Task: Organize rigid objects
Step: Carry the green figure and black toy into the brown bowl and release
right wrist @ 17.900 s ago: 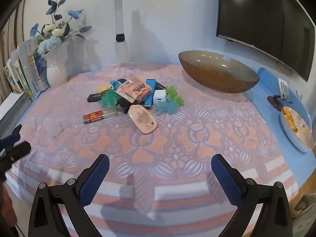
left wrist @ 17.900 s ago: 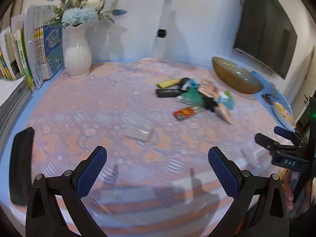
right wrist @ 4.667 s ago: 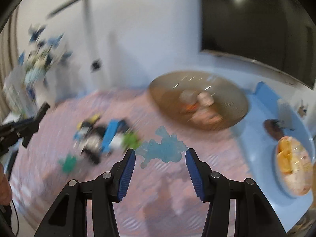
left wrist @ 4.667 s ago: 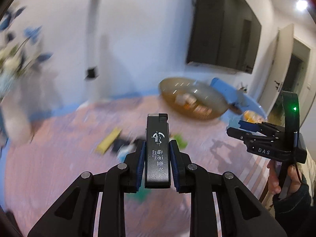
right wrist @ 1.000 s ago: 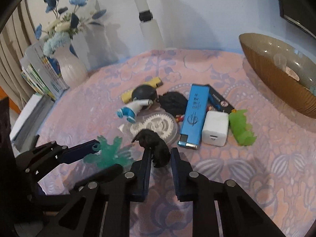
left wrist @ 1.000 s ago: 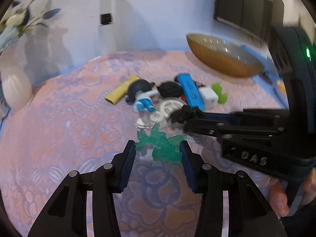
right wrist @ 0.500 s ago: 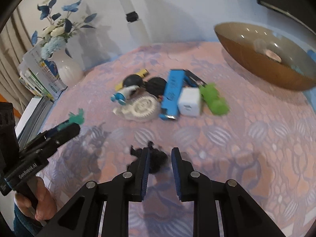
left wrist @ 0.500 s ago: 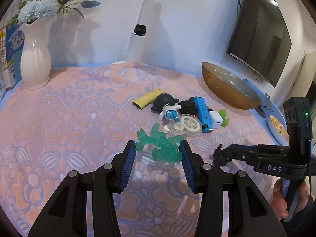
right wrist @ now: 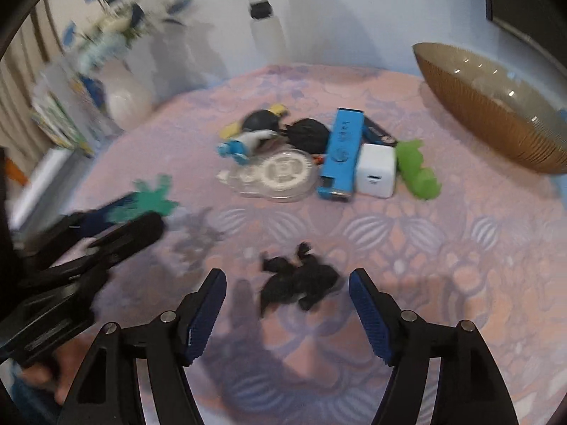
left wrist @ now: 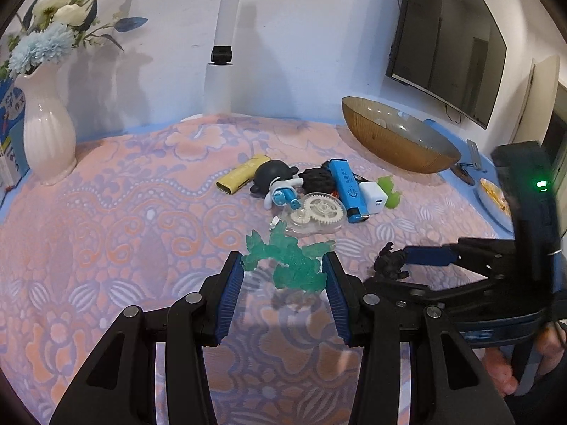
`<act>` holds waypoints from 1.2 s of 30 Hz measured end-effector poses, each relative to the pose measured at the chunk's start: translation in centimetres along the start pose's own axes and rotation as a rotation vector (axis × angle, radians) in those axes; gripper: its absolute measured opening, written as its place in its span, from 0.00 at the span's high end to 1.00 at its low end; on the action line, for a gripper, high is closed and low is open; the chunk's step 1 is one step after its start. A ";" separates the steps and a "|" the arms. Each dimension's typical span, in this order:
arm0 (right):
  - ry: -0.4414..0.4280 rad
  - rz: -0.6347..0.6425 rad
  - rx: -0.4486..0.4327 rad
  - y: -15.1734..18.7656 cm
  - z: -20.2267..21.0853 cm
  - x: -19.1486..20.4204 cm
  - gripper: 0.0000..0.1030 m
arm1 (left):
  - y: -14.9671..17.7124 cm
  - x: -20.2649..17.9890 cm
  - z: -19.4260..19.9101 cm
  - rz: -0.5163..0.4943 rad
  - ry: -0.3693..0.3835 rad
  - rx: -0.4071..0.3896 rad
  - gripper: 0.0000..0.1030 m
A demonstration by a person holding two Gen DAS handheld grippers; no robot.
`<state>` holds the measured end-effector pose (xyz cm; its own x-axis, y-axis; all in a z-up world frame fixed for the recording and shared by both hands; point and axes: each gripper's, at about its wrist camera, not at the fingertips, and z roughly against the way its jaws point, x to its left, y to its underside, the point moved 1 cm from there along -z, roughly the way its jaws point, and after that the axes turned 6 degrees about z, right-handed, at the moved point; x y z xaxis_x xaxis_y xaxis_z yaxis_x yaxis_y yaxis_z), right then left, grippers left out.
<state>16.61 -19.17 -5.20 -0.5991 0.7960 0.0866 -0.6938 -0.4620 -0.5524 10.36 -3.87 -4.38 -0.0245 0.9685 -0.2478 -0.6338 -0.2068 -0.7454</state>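
Pale white-blue wall [left wrist: 301, 35]. Dark TV [left wrist: 446, 35] mounted on wall, right. White lamp post [left wrist: 223, 53] rising at table's far edge. Table [left wrist: 106, 212] under pink-lilac floral cloth, blue rim showing. White vase [left wrist: 48, 134] of blue-white flowers far left, books beside. Door [left wrist: 542, 95] far right.

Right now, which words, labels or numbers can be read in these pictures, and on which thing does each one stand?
Nothing can be quoted with certainty.
On the blue box: white print and a round logo, too small to read.
On the book cover at the left edge: large characters, cut off, not readable.
Right wrist view: too blurred for any text.
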 end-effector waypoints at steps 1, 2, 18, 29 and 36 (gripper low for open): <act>0.032 0.009 0.008 -0.2 -0.3 0.2 0.32 | 0.0 0.0 -0.1 0.003 0.001 0.003 0.58; 0.052 0.015 0.005 -0.3 -0.5 0.3 0.32 | 0.0 0.1 -0.1 0.008 0.002 0.007 0.58; 0.166 -0.134 -0.200 -0.8 7.9 -8.6 0.58 | -3.7 -4.3 0.8 -0.070 0.020 -0.009 0.58; 0.145 -0.413 -0.451 -5.5 17.4 -22.2 0.58 | -16.5 -16.6 -3.7 -0.185 0.214 -0.068 0.58; 0.160 -0.475 -0.368 -5.9 14.4 -25.5 0.58 | -16.4 -20.9 -11.0 -0.210 0.155 0.002 0.57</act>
<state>30.25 -42.34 7.80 -0.1717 0.9435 0.2834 -0.6696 0.0993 -0.7360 29.73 -22.30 6.23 0.2264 0.9572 -0.1803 -0.6142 -0.0033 -0.7892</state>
